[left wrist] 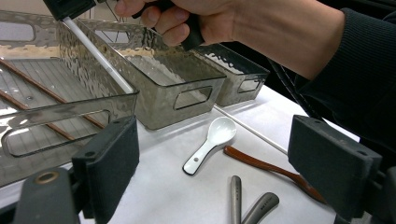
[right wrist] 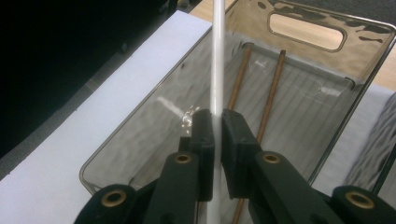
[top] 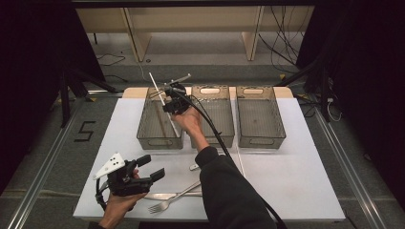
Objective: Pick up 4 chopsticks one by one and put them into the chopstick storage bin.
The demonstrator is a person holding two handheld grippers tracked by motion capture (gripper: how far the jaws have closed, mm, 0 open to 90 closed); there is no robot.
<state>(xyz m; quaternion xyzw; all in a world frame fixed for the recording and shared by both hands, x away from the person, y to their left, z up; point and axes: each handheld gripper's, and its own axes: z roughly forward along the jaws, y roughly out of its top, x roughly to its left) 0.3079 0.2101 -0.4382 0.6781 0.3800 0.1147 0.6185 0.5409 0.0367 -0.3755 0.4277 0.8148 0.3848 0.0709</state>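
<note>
right hand-held gripper [right wrist: 214, 135] is clamping a white chopstick [right wrist: 217, 56], jaws nearly shut on it, pads pressing either side of the shaft. it is hanging over the leftmost bin [top: 148, 136], the chopstick slanting with its lower end reaching down toward the bin interior. two brown chopsticks [right wrist: 271, 93] are already lying along the bin floor.

left hand-held gripper [top: 143, 168] is sitting low near the front of the desk [top: 286, 181], jaws wide apart, gripping nothing. a white spoon [left wrist: 210, 144], a brown-handled utensil [left wrist: 266, 165], a fork [top: 174, 198] and a knife [top: 162, 195] are lying near it on the desk.

risks, as judged:
- the grip is well along the shaft rather than at its middle; the smooth stick could be pivoting or slipping between the pads.
- the long end could be catching the bin wall if the hand is dropping at this slant, levering the stick out.
- letting go from a height could be bouncing it out or across the brown pair.
</note>
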